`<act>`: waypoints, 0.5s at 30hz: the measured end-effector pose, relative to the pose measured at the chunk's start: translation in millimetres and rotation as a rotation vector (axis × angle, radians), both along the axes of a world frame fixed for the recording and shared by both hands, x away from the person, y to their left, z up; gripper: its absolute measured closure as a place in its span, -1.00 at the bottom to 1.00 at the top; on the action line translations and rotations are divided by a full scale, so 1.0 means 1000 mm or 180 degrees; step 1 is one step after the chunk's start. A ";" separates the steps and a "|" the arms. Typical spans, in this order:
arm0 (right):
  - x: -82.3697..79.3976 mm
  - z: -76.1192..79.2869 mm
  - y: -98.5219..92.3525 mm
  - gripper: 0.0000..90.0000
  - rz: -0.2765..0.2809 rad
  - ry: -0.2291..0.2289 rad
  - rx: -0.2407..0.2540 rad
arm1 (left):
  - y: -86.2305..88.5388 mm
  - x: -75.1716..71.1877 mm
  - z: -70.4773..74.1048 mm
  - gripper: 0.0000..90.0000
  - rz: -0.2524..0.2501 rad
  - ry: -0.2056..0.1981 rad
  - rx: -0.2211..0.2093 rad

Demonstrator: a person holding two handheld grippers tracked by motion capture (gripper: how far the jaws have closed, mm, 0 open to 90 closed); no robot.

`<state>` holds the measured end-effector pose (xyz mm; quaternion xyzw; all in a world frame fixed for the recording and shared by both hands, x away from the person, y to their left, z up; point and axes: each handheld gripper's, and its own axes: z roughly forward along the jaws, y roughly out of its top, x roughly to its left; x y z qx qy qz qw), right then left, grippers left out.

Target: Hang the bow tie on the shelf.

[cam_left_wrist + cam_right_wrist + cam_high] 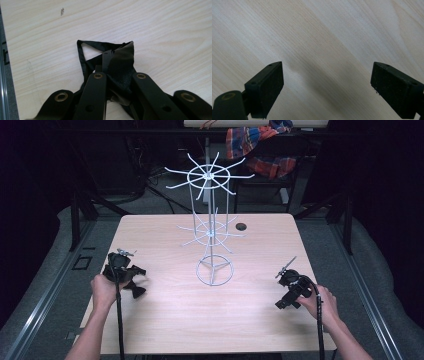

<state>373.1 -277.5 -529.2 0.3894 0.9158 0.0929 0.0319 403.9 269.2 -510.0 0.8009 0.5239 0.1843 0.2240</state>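
A black bow tie (110, 62) is being clamped between the closed jaws of the left gripper (107, 56), low over the left side of the table (165, 315). The right gripper (325, 82) is being held open and empty above bare wood. Hanging the tie on the white wire rack (210, 227), standing well apart, is judged to be left undone.

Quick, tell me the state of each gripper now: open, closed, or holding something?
Left gripper: closed on the black fabric piece, which lies on the table.
Right gripper: jaws open, nothing between them.
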 end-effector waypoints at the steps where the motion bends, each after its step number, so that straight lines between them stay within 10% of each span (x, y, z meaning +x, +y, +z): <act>1: 0.000 0.000 0.000 -0.76 0.0000 -0.0005 -0.0008 | 0.001 -0.001 0.002 0.92 0.0005 -0.0029 -0.0021; 15: -0.001 0.002 -0.001 -0.76 -0.0032 -0.0030 0.0001 | 0.004 -0.011 0.026 0.93 0.0010 -0.0344 -0.0262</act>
